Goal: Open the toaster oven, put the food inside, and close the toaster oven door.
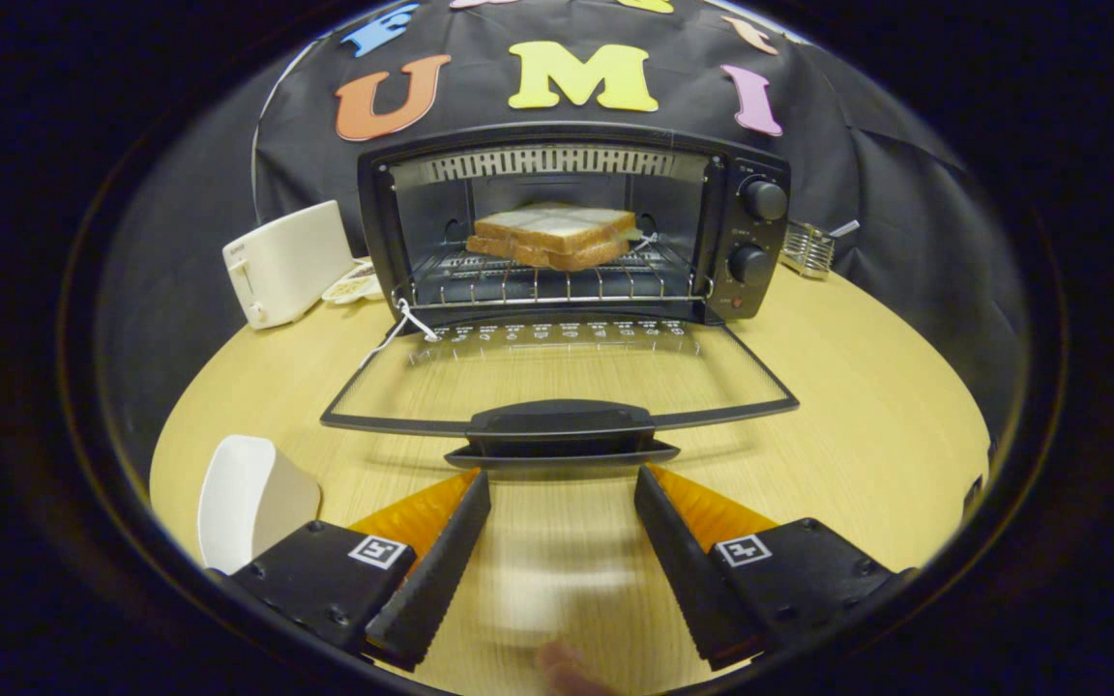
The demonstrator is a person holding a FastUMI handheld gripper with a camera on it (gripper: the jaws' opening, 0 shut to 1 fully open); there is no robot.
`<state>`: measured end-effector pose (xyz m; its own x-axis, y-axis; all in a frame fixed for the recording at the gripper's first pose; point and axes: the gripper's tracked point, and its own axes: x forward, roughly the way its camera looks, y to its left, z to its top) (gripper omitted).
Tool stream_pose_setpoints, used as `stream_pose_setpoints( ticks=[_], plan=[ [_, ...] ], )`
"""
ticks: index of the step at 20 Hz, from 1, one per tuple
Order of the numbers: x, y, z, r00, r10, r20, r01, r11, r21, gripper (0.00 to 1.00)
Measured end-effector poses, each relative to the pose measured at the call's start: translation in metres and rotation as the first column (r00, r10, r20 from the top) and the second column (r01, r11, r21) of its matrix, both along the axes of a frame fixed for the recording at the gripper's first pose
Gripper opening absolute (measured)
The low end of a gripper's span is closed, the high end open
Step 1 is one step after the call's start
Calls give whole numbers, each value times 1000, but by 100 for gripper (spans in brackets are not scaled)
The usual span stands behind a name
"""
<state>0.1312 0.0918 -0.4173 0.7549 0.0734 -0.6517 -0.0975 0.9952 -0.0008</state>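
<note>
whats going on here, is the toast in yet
Yes. The bread sits on the rack inside the toaster oven, and its door is folded down flat over the table. The hand-held gripper is open and empty, its fingers just short of the door handle. Closing the door remains.

The gripper [562,483] has two black fingers [441,561] with bumpy edges, orange sides, small screws and square black-and-white stickers.

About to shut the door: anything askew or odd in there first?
Nothing stands out. The sandwich sits flat on the rack, the door lies fully open, and the gripper waits open just short of its handle.
</note>
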Motion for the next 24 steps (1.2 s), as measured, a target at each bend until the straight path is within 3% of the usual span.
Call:
stream_pose_setpoints(
  ticks=[7, 10, 17, 24],
  plan=[
    [0, 1, 2, 1000, -5, 17, 5, 1000, 8, 100],
    [0, 2, 14, 994, -9, 107, 8, 1000, 10, 100],
    [13, 4, 55, 926, 3, 376, -24, 998, 52, 100],
    [48, 9, 103, 908, -3, 418, -35, 996, 84, 100]
  ],
)
